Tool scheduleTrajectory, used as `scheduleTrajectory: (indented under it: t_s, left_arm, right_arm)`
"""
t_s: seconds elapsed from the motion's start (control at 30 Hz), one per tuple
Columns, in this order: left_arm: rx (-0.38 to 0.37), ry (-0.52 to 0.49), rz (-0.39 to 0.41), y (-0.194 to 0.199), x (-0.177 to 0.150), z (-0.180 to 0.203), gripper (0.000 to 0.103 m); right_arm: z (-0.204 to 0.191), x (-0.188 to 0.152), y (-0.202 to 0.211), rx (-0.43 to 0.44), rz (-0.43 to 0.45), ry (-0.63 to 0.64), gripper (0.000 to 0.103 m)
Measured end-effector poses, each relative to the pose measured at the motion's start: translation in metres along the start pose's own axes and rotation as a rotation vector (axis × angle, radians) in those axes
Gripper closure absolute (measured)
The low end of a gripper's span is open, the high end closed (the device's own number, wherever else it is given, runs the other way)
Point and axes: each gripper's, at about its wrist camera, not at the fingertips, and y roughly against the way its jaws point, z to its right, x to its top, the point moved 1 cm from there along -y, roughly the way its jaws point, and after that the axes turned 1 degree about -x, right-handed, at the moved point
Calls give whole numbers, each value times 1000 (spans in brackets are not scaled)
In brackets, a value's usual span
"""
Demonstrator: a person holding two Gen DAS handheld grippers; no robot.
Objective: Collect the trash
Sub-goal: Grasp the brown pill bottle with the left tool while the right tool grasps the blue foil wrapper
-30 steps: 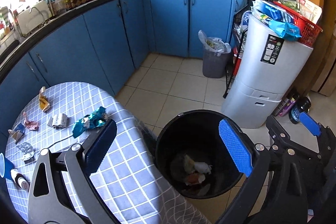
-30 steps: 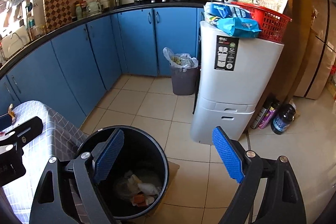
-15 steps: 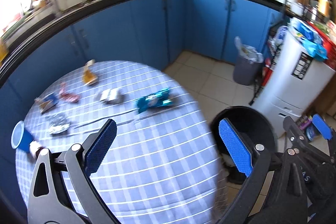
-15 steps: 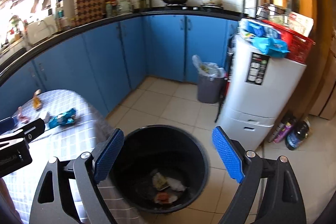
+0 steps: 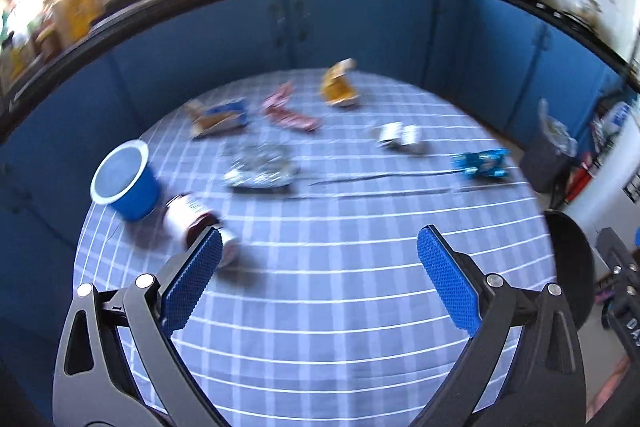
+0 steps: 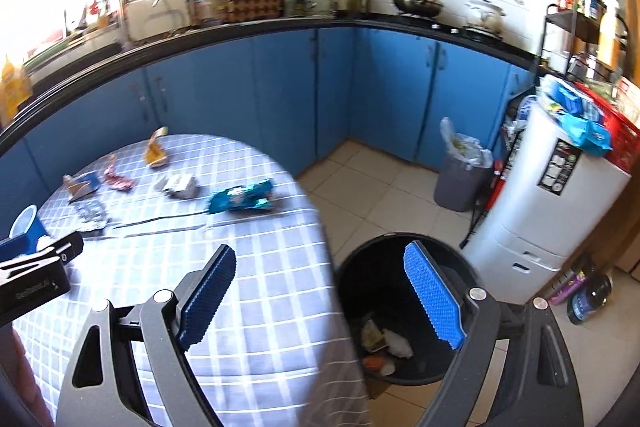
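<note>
Several bits of trash lie on the round checked table (image 5: 320, 291): a blue cup (image 5: 124, 183), a small bottle (image 5: 196, 223) on its side, crumpled foil (image 5: 260, 171), a blue-brown carton (image 5: 218, 117), a pink wrapper (image 5: 290, 111), a yellow wrapper (image 5: 338, 87), a white wrapper (image 5: 400, 137) and a teal wrapper (image 5: 482, 165). My left gripper (image 5: 318, 267) is open and empty above the table's near part. My right gripper (image 6: 318, 287) is open and empty over the table's right edge, beside the black bin (image 6: 360, 267), which holds some trash.
Blue cabinets (image 6: 280, 87) under a black counter curve behind the table. A grey bin with a bag (image 6: 460, 175) and a white cabinet (image 6: 548, 199) topped by a red basket stand at the right. Bottles (image 6: 588, 299) sit on the tiled floor.
Both grippers have swung left, away from the black bin and toward the table. The left wrist view now faces the trash on the table. Both stay open and empty.
</note>
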Motion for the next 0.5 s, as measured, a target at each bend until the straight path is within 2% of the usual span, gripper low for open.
scheduleTrajectory:
  t_s: [0.27, 0.5]
  left_arm:
    - [60, 102, -56, -27, -10, -60, 6]
    - [90, 139, -114, -63, -15, -76, 6]
  right_arm:
    - [-50, 0, -27, 55, -56, 56, 19]
    - [-68, 10, -63, 51, -89, 69, 19]
